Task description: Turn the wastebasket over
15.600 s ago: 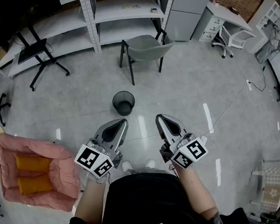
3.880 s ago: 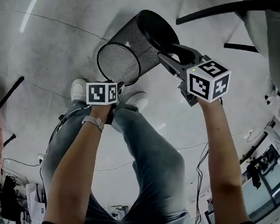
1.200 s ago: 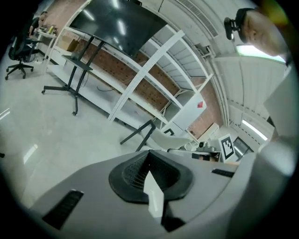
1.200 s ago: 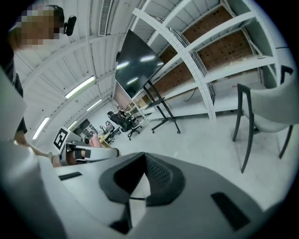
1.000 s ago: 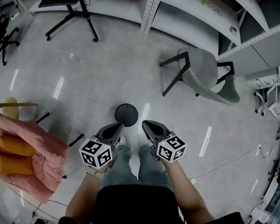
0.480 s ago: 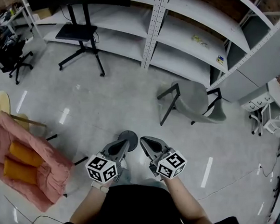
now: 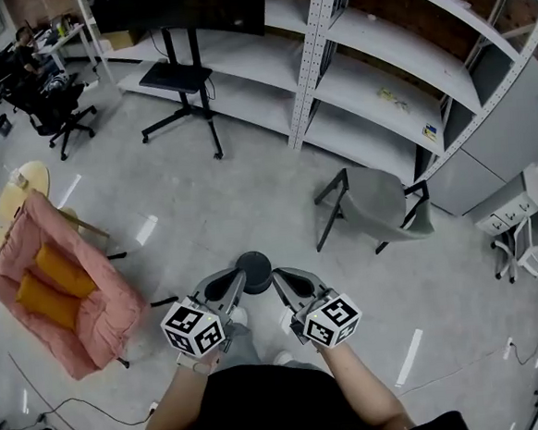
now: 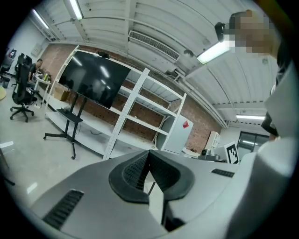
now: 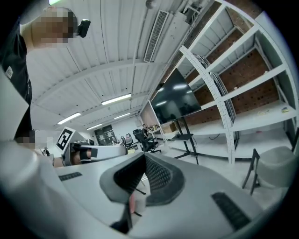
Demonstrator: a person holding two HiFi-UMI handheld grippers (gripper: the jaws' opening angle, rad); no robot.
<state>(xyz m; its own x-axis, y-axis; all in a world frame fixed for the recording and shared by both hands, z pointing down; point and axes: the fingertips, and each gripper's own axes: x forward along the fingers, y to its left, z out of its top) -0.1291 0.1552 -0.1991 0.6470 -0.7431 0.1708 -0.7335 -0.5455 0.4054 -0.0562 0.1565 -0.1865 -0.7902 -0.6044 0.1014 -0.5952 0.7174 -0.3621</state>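
Now both hand-held grippers are held out side by side in front of the person. The left hand-held gripper (image 7: 232, 281) has its two jaws pressed together, and nothing is between them. The right hand-held gripper (image 7: 282, 280) is the same: jaws together, with nothing in them.

Down on the grey floor (image 7: 203, 205) stands the black wastebasket (image 7: 254, 268). From the head view it sits just past the tips of the two hand-held grippers, in the gap between them. Neither one is touching it. Its top looks like a flat, dark round disc.

Further ahead, and off to the right of the right hand-held gripper, is a grey chair (image 7: 379, 201) with black legs. Behind the chair are big white shelves (image 7: 379, 85). Far to the left of the left hand-held gripper is a pink armchair (image 7: 92, 316) with orange cushions (image 7: 47, 287) on it. Straight ahead of the left hand-held gripper, well away, a big black screen (image 8: 92, 79) stands on a black stand.
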